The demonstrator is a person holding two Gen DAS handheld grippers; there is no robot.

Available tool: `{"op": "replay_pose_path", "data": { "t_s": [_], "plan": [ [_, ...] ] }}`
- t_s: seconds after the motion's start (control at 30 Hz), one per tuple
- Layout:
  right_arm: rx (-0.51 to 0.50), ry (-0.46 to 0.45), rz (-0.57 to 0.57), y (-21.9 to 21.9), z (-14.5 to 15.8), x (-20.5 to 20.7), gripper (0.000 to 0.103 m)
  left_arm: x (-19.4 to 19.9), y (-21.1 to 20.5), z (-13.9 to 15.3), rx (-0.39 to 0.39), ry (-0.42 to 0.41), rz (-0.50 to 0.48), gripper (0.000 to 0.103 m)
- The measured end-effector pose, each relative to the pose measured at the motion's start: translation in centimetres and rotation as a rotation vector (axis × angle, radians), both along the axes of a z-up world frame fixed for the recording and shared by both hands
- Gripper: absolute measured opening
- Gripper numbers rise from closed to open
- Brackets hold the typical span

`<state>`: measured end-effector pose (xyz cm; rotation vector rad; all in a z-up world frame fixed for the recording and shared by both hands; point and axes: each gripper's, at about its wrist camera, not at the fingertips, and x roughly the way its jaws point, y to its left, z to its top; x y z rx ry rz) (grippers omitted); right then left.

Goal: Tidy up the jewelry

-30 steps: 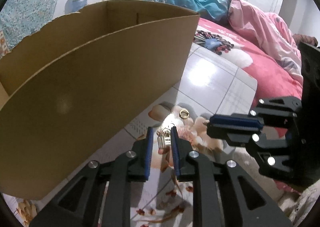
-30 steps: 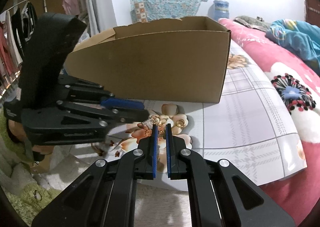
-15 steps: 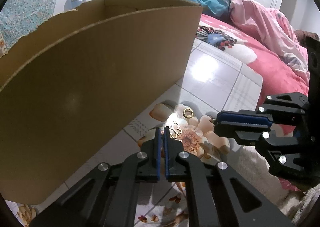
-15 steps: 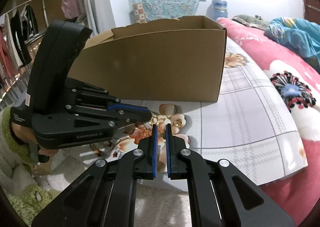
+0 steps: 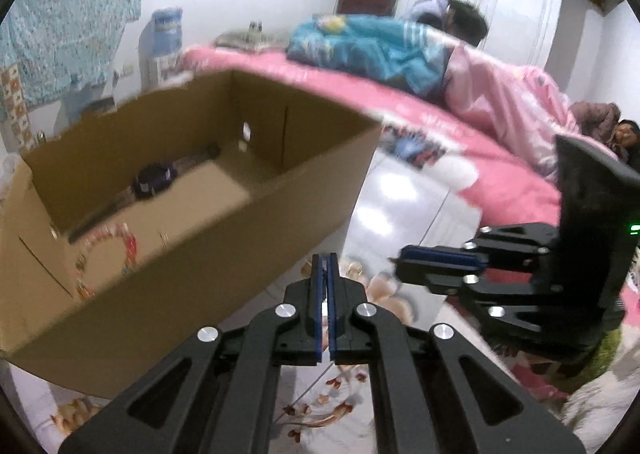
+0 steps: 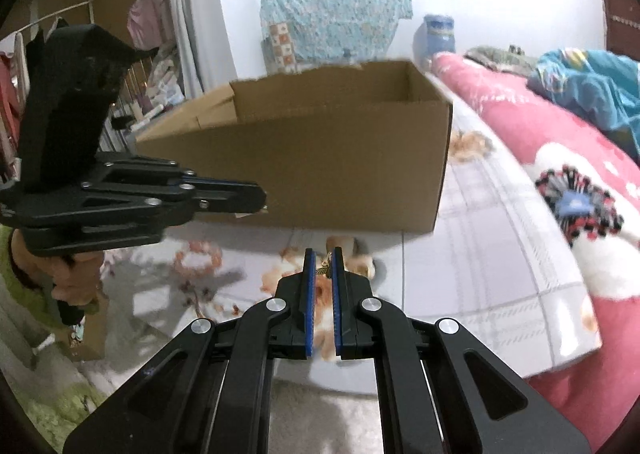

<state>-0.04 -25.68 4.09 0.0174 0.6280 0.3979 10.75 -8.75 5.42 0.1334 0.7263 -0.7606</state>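
**Q:** Left wrist view first: what is the left gripper doing?

**A:** Its fingers are pressed almost together, with a sliver of something pale between the pads. I cannot tell what it is, or whether it is really held. The gripper sits raised above the near wall of the box, looking down into it.

**Q:** And the right gripper?

**A:** Its fingers stand narrow, pinching a small gold trinket near the tips. It hovers over the flowered cloth covering the bed, just short of the box's near side.

**Q:** How much is already put away?

**A:** Inside the box, at the left end of the floor, lies a beaded bracelet. Further back sits a dark watch, and a small clip-like piece lies mid-floor. So part of the sorting looks done.

**Q:** What is left?

**A:** By my judgement, the trinket in the right gripper has yet to go over the wall and drop in. On the cloth, near the front edge, gold bits seem to remain beside the left fingers, though blur hides what they are. Those would want collecting too.
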Motion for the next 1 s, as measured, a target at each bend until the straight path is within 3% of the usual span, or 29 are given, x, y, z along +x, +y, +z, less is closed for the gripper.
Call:
{"op": "replay_pose_path", "data": {
  "t_s": [0.17,0.3,0.6,0.8,0.9,0.93,1.0],
  "plan": [
    [0.026,-0.105,0.013,0.4,3.5,1.0,0.006,-0.1,0.9,4.2,-0.053,-0.106,0.014,0.001],
    [0.042,-0.163,0.039,1.6,5.5,3.4,0.005,1.8,1.6,5.8,-0.053,-0.143,0.058,0.001],
    [0.068,-0.095,0.025,4.0,5.6,10.6,0.006,9.8,2.1,3.6,0.033,-0.027,0.184,0.002],
    [0.02,-0.028,-0.055,4.3,4.5,12.6,0.012,12.0,2.0,3.3,0.019,0.016,0.217,0.002],
    [0.022,-0.028,-0.072,4.3,4.5,12.3,0.017,12.2,1.9,3.3,0.014,0.013,0.234,0.014],
    [0.019,-0.035,-0.078,4.1,4.6,11.9,0.019,12.2,1.9,3.3,0.013,0.011,0.241,0.022],
    [0.02,-0.043,-0.083,3.9,4.7,11.6,0.021,12.1,2.0,3.4,0.012,0.002,0.252,0.025]
  ]
}}
